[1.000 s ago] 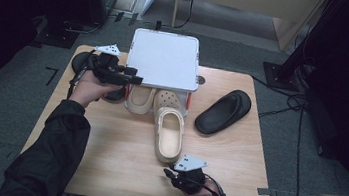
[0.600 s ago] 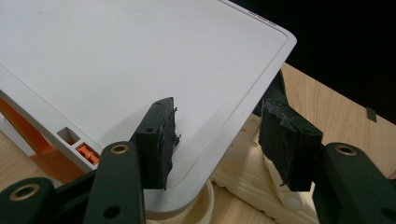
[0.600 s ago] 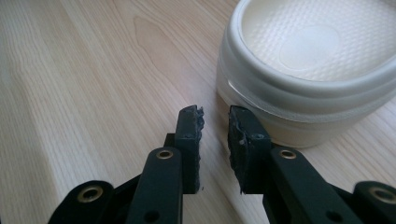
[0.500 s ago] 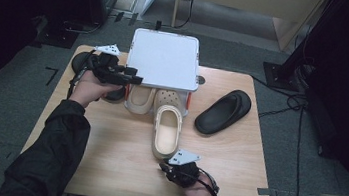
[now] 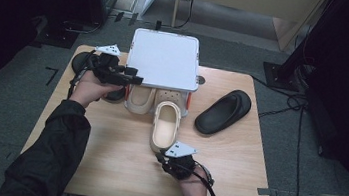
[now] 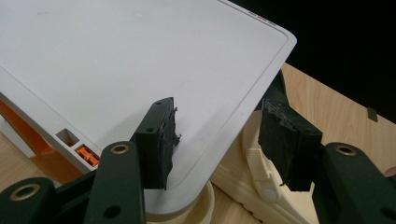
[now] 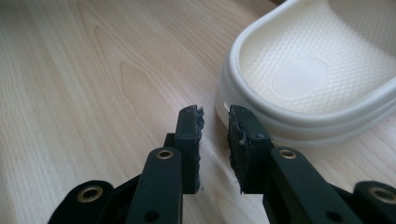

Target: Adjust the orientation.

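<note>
A white-topped low rack (image 5: 164, 59) on orange legs stands at the back of the wooden table (image 5: 104, 160). Two cream slippers (image 5: 139, 99) sit tucked under it. A third cream slipper (image 5: 166, 125) pokes out toward me. My left gripper (image 5: 132, 78) stands open at the rack's near left corner. In the left gripper view the left gripper (image 6: 219, 126) straddles the rack's (image 6: 116, 56) corner without pressing on it. My right gripper (image 5: 160, 156) is at that slipper's heel. The right gripper's (image 7: 215, 122) jaws have just been closing; a narrow gap remains, nothing between, beside the slipper (image 7: 308, 74).
A black slipper (image 5: 223, 111) lies on the table right of the rack. Another dark object (image 5: 82, 61) sits behind my left hand at the table's left edge. Bare wood stretches along the front. Cables and dark equipment stand on the floor around.
My right gripper has slid left and a little forward, up to the heel of the protruding cream slipper. The left gripper has stayed at the rack's corner.
</note>
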A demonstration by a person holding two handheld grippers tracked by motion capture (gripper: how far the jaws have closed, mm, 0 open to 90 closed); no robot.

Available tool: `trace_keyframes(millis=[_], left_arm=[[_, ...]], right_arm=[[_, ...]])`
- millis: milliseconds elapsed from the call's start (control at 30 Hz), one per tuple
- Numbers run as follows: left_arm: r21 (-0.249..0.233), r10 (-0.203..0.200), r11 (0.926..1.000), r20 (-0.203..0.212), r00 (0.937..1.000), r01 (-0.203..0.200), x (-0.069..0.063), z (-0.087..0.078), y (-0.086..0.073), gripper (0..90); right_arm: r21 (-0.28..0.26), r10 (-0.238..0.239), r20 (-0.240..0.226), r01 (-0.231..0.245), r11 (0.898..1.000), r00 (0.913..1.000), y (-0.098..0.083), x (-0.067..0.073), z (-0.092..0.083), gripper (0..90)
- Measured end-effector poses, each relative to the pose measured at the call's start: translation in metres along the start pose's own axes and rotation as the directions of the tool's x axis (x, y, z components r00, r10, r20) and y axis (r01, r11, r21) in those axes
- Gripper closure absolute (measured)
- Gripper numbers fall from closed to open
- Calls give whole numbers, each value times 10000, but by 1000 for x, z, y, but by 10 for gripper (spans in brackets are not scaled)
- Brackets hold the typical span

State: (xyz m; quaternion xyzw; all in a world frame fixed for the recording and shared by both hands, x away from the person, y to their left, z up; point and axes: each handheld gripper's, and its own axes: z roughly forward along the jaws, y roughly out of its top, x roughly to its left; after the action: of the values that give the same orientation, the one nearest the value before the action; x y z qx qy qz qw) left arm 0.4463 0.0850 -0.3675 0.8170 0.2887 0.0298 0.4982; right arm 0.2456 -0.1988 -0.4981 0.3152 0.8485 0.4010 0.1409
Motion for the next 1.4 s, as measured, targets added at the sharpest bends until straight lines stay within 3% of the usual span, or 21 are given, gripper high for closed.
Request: trace_keyframes(millis=[333,733,1033,1133,1400], left_arm=[[6,46,10000,-15,10000,-46,0,0,0,464],[9,109,9999,-65,9999,-109,-1,0,0,470],[-8,90,10000,-63,9999,-90,0,0,0,474],[-3,111,9999,-83,9999,-112,-1,0,0,476],[25,146,9999,-115,9998,-146,-1,1,0,484]], right_arm=[[-486,150,124,-144,9987,9998,13,-7,5,755],[-864,807,227,-785,9932,9965,28,-33,11,742],[-884,707,533,-658,9939,9961,37,-47,18,740],[-828,868,662,-812,9933,9940,39,-54,19,744],[-938,737,637,-675,9933,9952,46,-63,22,759]])
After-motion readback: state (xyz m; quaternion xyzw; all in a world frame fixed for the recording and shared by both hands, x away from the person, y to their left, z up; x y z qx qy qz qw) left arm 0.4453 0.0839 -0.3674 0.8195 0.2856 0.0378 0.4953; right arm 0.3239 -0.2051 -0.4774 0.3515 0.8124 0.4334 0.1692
